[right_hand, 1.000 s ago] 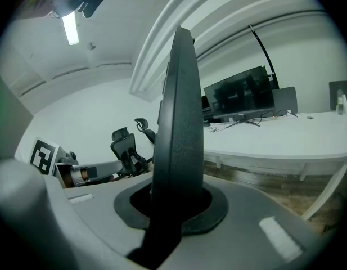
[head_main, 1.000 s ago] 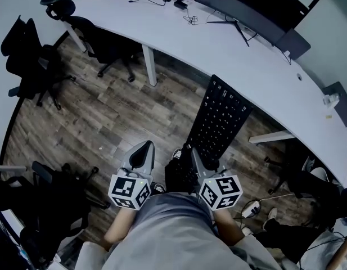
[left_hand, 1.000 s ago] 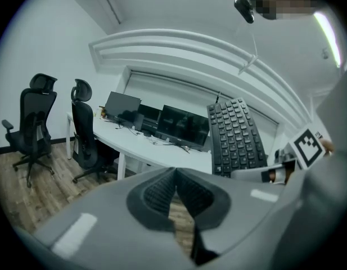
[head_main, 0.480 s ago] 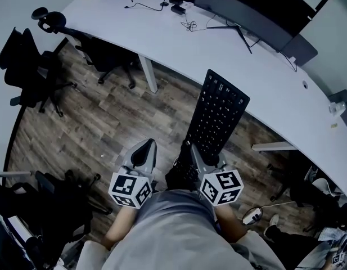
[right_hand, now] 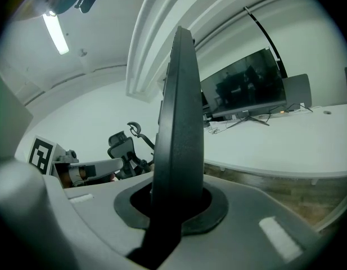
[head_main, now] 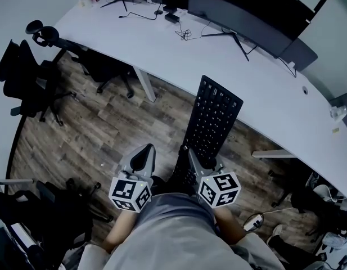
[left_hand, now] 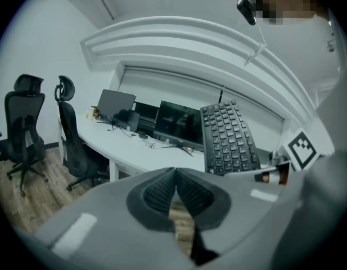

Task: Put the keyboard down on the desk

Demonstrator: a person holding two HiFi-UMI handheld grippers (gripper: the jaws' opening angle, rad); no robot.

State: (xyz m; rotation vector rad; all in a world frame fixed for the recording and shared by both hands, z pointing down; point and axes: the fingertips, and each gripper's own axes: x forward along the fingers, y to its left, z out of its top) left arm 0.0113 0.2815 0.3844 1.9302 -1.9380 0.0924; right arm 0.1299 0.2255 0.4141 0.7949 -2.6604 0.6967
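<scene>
Grip first: right gripper [head_main: 194, 159], lower centre of head view, is clamped on the near end of the keyboard [head_main: 214, 118]; right gripper view shows the jaws pinching the black slab edge-on [right_hand: 176, 122], same hold as a second ago. Left gripper [head_main: 143, 155] just beside it, lower left of centre, jaws together with nothing between them, carrying nothing; in its own view the pads [left_hand: 162, 191] meet and the keyboard [left_hand: 229, 139] stands to the right. Keyboard is in the air, long axis pointing up-frame, keys facing left, above the wood floor [head_main: 100, 128], far end overlapping the desk's near edge in the picture. Change: desk [head_main: 263, 77] and cables [head_main: 184, 34] have slid down-frame over the last second, monitors [head_main: 240, 7] show more at the top, chairs [head_main: 27, 72] at left drifted outward, so the person is closing on the desk with both grippers carried along. Judgement: approach step, nothing placed yet. Next it likely needs a bit more forward travel, a roll to lay the keyboard flat, then release; bare desk right of the cables looks free for it.
</scene>
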